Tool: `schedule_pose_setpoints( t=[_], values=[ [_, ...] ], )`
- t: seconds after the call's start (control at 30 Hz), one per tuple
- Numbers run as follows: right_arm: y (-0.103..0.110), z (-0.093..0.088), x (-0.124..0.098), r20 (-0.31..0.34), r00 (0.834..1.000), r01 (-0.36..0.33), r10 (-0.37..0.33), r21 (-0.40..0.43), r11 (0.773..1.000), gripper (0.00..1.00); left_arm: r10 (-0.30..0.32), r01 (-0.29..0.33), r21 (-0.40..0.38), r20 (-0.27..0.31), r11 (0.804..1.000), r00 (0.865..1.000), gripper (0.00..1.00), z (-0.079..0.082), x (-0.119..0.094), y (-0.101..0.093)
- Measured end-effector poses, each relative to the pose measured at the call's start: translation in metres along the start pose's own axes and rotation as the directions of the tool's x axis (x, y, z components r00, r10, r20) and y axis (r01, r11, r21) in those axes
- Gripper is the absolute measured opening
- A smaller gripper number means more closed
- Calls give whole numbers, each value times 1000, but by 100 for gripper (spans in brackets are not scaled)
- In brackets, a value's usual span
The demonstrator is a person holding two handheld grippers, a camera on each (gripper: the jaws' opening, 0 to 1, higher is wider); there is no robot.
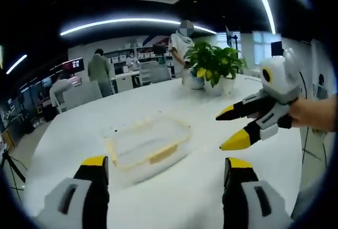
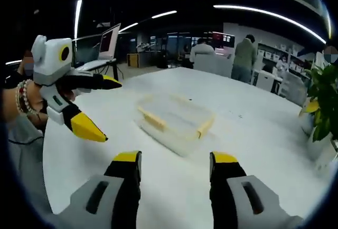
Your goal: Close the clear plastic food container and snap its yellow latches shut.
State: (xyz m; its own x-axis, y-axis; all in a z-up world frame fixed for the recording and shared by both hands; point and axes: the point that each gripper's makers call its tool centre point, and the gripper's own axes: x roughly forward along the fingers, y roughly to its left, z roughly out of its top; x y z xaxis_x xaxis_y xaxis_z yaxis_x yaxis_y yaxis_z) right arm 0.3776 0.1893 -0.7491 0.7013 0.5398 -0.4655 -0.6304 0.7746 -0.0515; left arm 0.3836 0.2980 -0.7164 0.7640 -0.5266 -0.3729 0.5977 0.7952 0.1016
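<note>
Nothing's been latched yet: the clear container (image 1: pixel 148 145) is left untouched ahead of both grippers' (image 1: pixel 166 168) (image 2: pixel 174 160) spread fingers.

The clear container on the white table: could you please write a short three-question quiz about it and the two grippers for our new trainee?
1. True or false: the right gripper is clamped on the clear container.
2. Multiple choice: what stands on the white table beyond the container in the left gripper view? A) a potted plant B) a kettle C) a stack of plates
3. Fill in: the latches on the container are coloured ____.

Key
1. False: both the right gripper and the left gripper are open and held above the table, apart from the container.
2. A, the potted plant.
3. Yellow.
</note>
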Motion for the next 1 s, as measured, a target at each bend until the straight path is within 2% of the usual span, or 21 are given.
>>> schedule_pose_setpoints(
  t=[0.03, 0.1, 0.13, 0.2, 0.27, 0.37, 0.5, 0.6, 0.7, 0.8, 0.87, 0.93, 1.0],
  values=[
    [4, 0, -3, -2, 1000, 1, -1, -7, 1000, 63, -14, 14, -4, 2, 1000, 1000, 97, 1, -4, -3],
    [14, 4, -10, -1, 1000, 0, 0, -41, 999, 72, -35, 33, -42, -45, 999, 998, 99, -5, -13, -8],
    [20, 7, -15, 4, 1000, -1, 1, -61, 998, 71, -28, 25, -71, -38, 997, 999, 99, -3, -19, -7],
    [27, 13, -25, 10, 1000, 11, -10, -71, 997, 69, -56, 55, -90, -18, 994, 998, 99, -1, -32, -13],
    [31, 18, -33, 26, 999, 25, -23, -70, 997, 71, -58, 56, -97, -19, 994, 998, 99, 0, -46, -14],
    [42, 19, -48, 23, 1000, 19, -18, -31, 999, 74, -39, 38, -84, -5, 996, 999, 99, 4, -69, -13],
    [52, 23, -75, 70, 996, 49, -50, 13, 999, 71, -20, 23, -72, 47, 997, 999, 99, 13, -109, -11],
    [62, 19, -95, 71, 996, 61, -63, 28, 998, 72, -23, 26, -66, 54, 997, 998, 99, 11, -140, -9],
    [68, 7, -117, 64, 995, 74, -75, 26, 997, 73, 41, -30, -98, 110, 995, 993, 96, 11, -173, 4],
    [72, -1, -143, 78, 991, 106, -111, 68, 992, 70, 44, -30, -124, 116, 992, 992, 96, -1, -202, 7],
    [79, -5, -157, 89, 988, 117, -125, 93, 989, 68, 88, -75, -130, 95, 989, 992, 94, -13, -220, 14],
    [86, -7, -166, 103, 985, 130, -141, 107, 986, 67, 109, -98, -120, 87, 988, 990, 93, -25, -237, 18],
    [94, -10, -174, 106, 983, 140, -152, 113, 984, 66, 104, -92, -124, 91, 988, 990, 90, -36, -250, 18]
  ],
)
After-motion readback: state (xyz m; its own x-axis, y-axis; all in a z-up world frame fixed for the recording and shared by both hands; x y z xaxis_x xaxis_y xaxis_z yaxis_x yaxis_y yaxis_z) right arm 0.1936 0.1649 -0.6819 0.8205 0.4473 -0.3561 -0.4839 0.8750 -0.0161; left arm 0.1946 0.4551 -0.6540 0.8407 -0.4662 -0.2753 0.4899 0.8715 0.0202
